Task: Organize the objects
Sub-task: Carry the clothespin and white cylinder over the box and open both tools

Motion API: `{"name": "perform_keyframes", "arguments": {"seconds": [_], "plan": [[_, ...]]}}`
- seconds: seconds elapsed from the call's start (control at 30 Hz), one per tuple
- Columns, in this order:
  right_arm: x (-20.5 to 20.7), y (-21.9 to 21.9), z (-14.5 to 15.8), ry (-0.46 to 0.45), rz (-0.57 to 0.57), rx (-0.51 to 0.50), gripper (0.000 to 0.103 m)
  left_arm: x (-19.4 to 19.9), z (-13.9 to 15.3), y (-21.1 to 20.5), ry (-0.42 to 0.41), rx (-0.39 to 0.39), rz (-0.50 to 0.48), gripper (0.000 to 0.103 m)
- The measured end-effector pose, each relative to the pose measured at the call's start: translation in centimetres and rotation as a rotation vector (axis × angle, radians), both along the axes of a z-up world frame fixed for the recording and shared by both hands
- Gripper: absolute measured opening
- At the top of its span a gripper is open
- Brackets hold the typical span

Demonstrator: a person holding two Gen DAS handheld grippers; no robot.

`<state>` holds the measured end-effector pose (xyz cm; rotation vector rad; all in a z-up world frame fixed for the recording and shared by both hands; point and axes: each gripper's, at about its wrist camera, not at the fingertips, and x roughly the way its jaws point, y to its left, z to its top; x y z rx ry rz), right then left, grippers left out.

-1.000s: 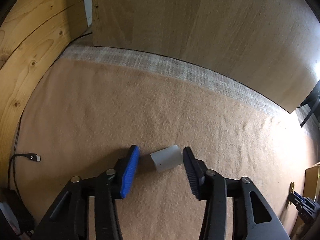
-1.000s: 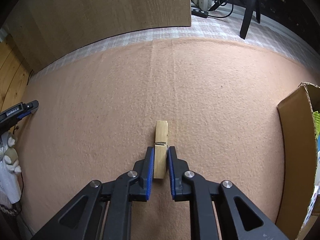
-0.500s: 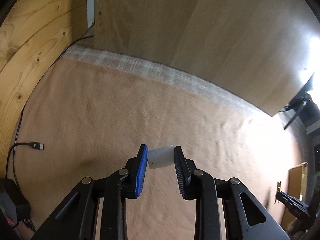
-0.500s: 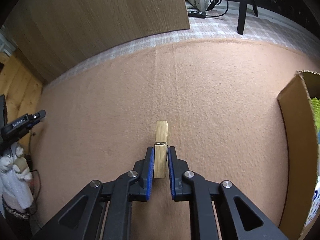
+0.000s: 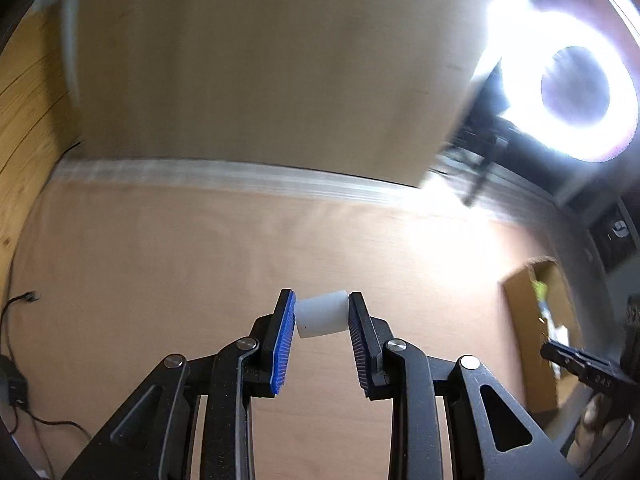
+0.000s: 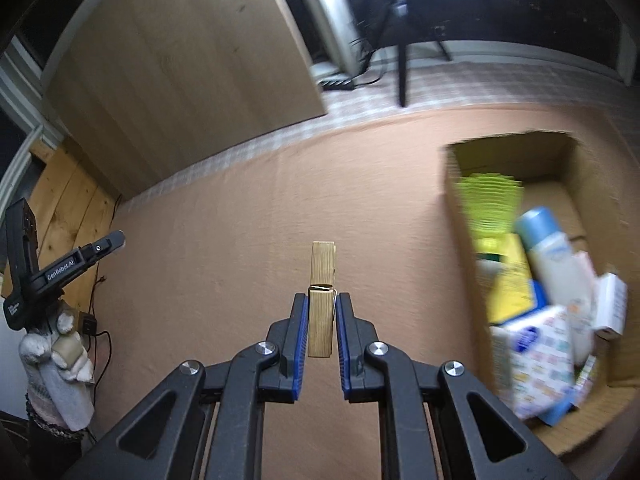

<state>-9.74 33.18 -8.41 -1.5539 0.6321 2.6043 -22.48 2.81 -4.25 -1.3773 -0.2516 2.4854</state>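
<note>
My left gripper (image 5: 321, 314) is shut on a small white cylinder (image 5: 321, 319) and holds it above the tan carpet (image 5: 200, 260). My right gripper (image 6: 321, 314) is shut on a wooden clothespin (image 6: 321, 300) that sticks out forward, lifted above the carpet (image 6: 240, 240). An open cardboard box (image 6: 454, 200) with bottles, packets and a green item lies to the right of the right gripper. The same box (image 5: 528, 308) shows far right in the left wrist view. The left gripper with its gloved hand also shows at the left edge of the right wrist view (image 6: 60, 272).
A large wooden board (image 5: 260, 72) leans at the back; it also shows in the right wrist view (image 6: 180, 72). A ring light (image 5: 572, 84) glares top right. A cable (image 5: 24, 300) lies at the left. A stand leg (image 6: 402, 76) is beyond the carpet.
The left gripper has closed on the white cylinder and lifted it, swinging right. The right gripper has risen and turned right with the clothespin, bringing the box into view.
</note>
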Motion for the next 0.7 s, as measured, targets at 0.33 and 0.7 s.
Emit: {"name": "perform_keyframes", "arguments": {"seconds": [0.33, 0.7], "plan": [[5.7, 7.5, 2.1, 0.028, -0.099, 0.091, 0.012, 3.8, 2.1, 17.9, 0.042, 0.045, -0.256, 0.029], [9.1, 13.7, 1.1, 0.013, -0.166, 0.101, 0.012, 4.7, 1.4, 33.5, 0.055, 0.016, -0.426, 0.029]]}}
